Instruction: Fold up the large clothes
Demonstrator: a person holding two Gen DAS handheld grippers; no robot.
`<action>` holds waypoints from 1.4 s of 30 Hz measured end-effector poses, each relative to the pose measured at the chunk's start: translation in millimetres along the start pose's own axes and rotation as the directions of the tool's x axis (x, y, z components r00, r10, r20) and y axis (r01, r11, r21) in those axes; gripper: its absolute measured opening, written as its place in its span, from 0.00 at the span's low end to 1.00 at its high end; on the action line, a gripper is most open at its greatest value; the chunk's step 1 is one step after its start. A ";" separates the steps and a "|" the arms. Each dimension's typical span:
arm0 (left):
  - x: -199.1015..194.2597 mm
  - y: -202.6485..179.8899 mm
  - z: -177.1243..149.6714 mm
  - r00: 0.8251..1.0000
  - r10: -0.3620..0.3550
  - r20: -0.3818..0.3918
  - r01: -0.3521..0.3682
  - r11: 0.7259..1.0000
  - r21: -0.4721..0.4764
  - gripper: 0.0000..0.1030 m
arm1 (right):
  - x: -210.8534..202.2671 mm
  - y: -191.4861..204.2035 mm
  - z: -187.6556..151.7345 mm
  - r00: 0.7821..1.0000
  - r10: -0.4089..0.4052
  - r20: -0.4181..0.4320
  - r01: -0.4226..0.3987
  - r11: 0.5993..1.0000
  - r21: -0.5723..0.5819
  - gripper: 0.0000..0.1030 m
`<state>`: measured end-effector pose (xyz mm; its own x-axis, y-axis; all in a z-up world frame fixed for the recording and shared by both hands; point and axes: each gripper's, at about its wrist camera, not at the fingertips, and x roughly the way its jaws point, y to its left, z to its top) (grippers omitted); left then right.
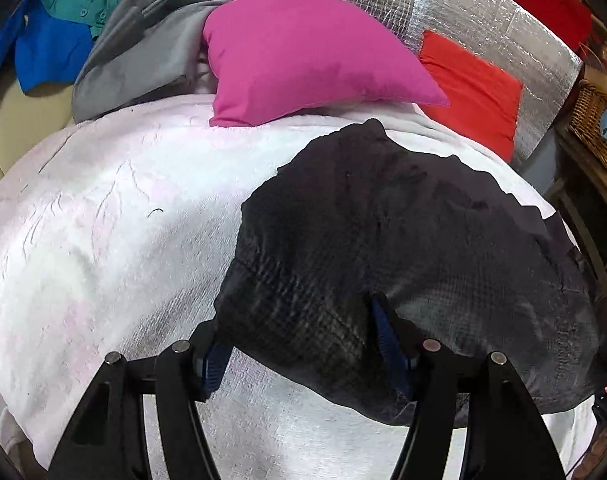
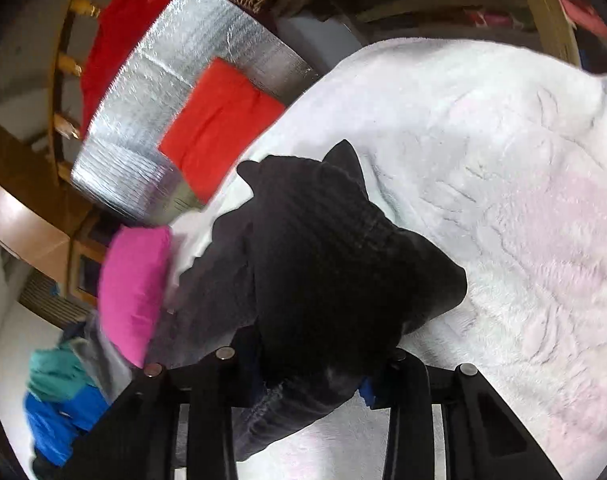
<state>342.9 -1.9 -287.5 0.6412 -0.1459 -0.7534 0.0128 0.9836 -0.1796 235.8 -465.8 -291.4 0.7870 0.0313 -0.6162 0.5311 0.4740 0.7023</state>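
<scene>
A: Fabric first: where does the black garment (image 1: 403,240) lie?

B: On the white fleece blanket (image 1: 103,240) that covers the bed, toward the blanket's right edge and reaching down to its near edge. It is bunched and rumpled, not flat.

A: And the left gripper (image 1: 303,344)?

B: Its jaws stand wide apart, with the garment's near hem draped over and between the blue-padded fingers (image 1: 387,332). Whether they actually pinch the cloth, one cannot tell.

A: The right gripper (image 2: 315,376)?

B: It has a thick fold of the same black garment (image 2: 335,260) bunched between its fingers, which press on the cloth from both sides.

A: Anything at the far edge?

B: A pink pillow (image 1: 303,56) rests there, a red cushion (image 1: 471,88) beside it against silver foil padding (image 1: 483,20), and a grey garment (image 1: 143,52) is heaped at the far left corner.
</scene>
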 end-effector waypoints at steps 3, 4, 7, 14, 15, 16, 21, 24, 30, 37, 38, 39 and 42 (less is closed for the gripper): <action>-1.0 -1.5 -0.3 1.000 0.009 0.004 -0.009 1.000 0.012 0.65 | 9.4 -12.9 1.2 0.998 0.009 -0.056 -0.005 0.997 0.081 0.44; -1.5 -1.5 -0.3 1.000 0.012 0.006 -0.012 1.000 0.014 0.65 | 7.3 -13.8 1.7 0.998 0.019 -0.059 -0.013 0.995 0.096 0.47; -1.5 -1.6 0.5 1.000 0.015 0.007 -0.015 1.000 0.016 0.65 | 2.8 -17.7 0.0 0.996 0.031 -0.080 -0.021 0.992 0.121 0.77; -2.6 -4.7 -1.1 0.999 0.032 0.016 -0.033 0.999 0.030 0.65 | 18.8 -6.3 -16.8 0.974 0.098 -0.202 -0.079 0.992 0.103 0.77; -2.4 -5.3 -1.2 0.999 0.035 0.016 -0.036 0.999 0.031 0.65 | 20.5 -4.0 -19.7 0.973 0.100 -0.209 -0.081 0.992 0.098 0.77; -2.2 -5.6 -1.2 0.999 0.037 0.017 -0.038 0.999 0.032 0.65 | 22.5 -0.7 -21.9 0.972 0.101 -0.213 -0.084 0.993 0.088 0.77; 0.3 -1.6 0.9 1.000 0.019 -0.008 -0.019 1.000 0.006 0.71 | 28.6 3.7 -23.2 0.975 0.101 -0.198 -0.086 0.993 0.083 0.78; 6.1 15.0 6.6 0.996 -0.048 -0.069 0.043 0.995 -0.086 0.75 | 31.5 -0.5 -21.1 0.974 0.126 -0.189 -0.104 0.987 0.125 0.78; 20.7 54.9 9.0 0.964 -0.224 -0.143 0.169 0.931 -0.324 0.77 | 27.6 -20.0 -15.0 0.968 0.183 -0.172 -0.143 0.965 0.221 0.78; 27.4 50.1 9.2 0.961 -0.255 -0.102 0.210 0.922 -0.326 0.77 | 24.0 -15.4 -13.7 0.981 0.121 -0.151 -0.101 0.986 0.135 0.60; 25.5 46.6 11.1 0.965 -0.248 -0.082 0.213 0.929 -0.303 0.67 | 24.0 -13.8 -14.0 0.983 0.105 -0.151 -0.089 0.990 0.112 0.57; 24.1 42.9 12.5 0.968 -0.240 -0.071 0.211 0.936 -0.282 0.60 | 23.0 -14.7 -14.5 0.984 0.102 -0.148 -0.087 0.991 0.102 0.54; 18.6 23.7 15.5 0.982 -0.183 -0.046 0.173 0.971 -0.162 0.45 | 16.5 -6.7 -14.5 0.989 0.077 -0.126 -0.073 0.997 0.031 0.41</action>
<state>367.0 20.3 -296.0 0.5919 -0.3281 -0.7362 -0.0006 0.9132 -0.4075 240.7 -455.7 -311.4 0.7795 0.1781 -0.6006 0.4814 0.4432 0.7562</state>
